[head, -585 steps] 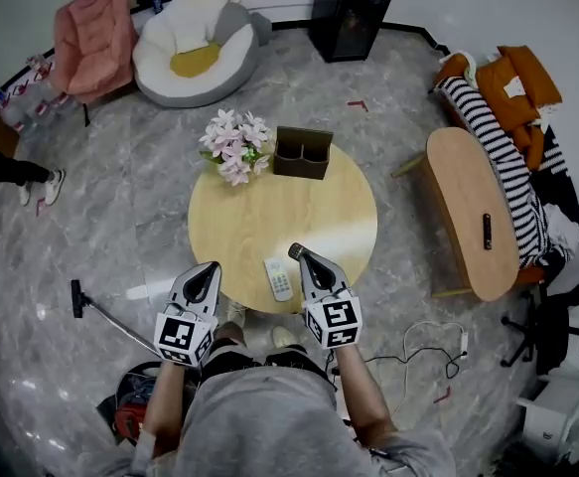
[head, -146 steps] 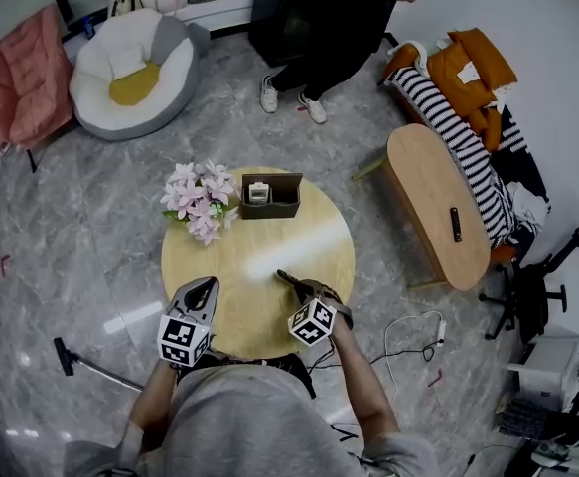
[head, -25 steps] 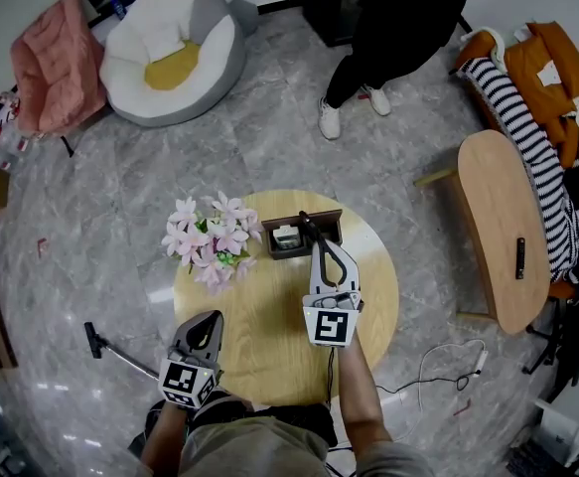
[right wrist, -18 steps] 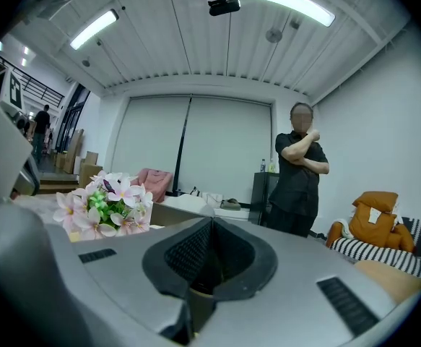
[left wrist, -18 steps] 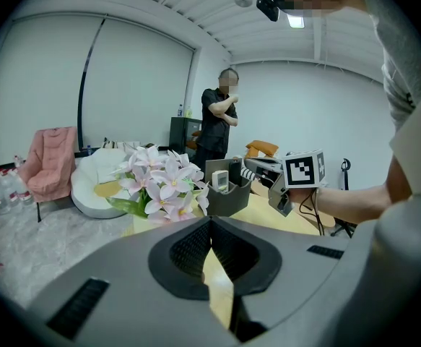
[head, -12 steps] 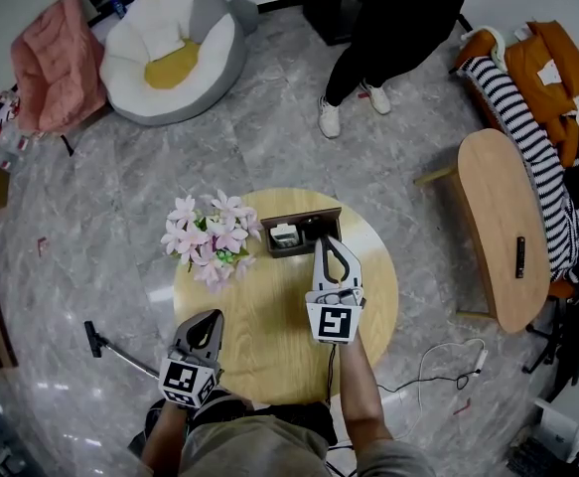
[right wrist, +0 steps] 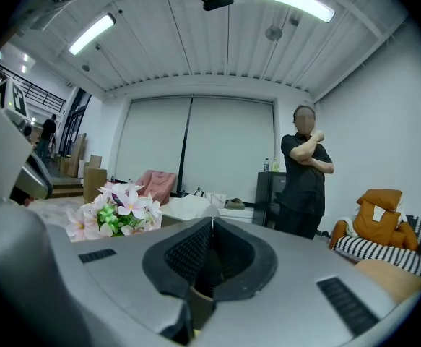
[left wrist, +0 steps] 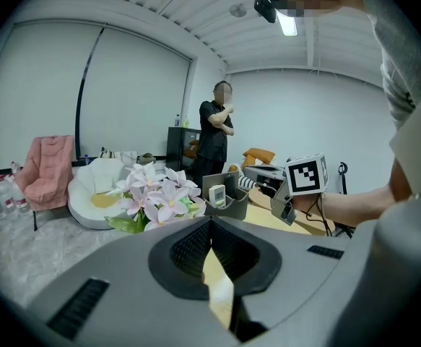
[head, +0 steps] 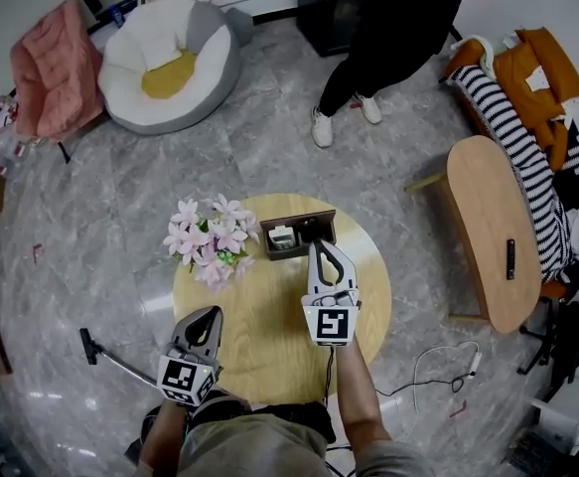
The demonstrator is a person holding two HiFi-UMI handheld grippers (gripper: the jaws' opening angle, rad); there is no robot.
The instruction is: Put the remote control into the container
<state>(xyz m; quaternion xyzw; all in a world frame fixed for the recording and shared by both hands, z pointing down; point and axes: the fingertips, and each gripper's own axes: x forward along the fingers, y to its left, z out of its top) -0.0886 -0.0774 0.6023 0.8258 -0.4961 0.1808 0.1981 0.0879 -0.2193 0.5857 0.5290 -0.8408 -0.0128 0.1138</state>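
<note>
The white remote control (head: 282,237) stands upright in the left compartment of the dark brown container (head: 321,219) at the far side of the round wooden table (head: 259,316). My right gripper (head: 315,244) is shut and empty, with its tip at the container's near right edge. My left gripper (head: 213,314) is shut and empty at the table's near left edge. In the left gripper view, the container (left wrist: 233,207) with the remote (left wrist: 216,194) shows ahead, and the right gripper's marker cube (left wrist: 304,176) is to its right. The right gripper view shows its jaws meeting (right wrist: 211,221).
Pink flowers (head: 213,241) stand left of the container. A person in black (head: 388,28) stands beyond the table. A wooden bench (head: 488,227) with a dark remote (head: 510,258) is at the right. A beanbag (head: 165,48) and a pink chair (head: 46,63) are at the far left.
My right gripper's tip has drawn back a little from over the container toward me. The left gripper has stayed in place. The standing person has shifted slightly.
</note>
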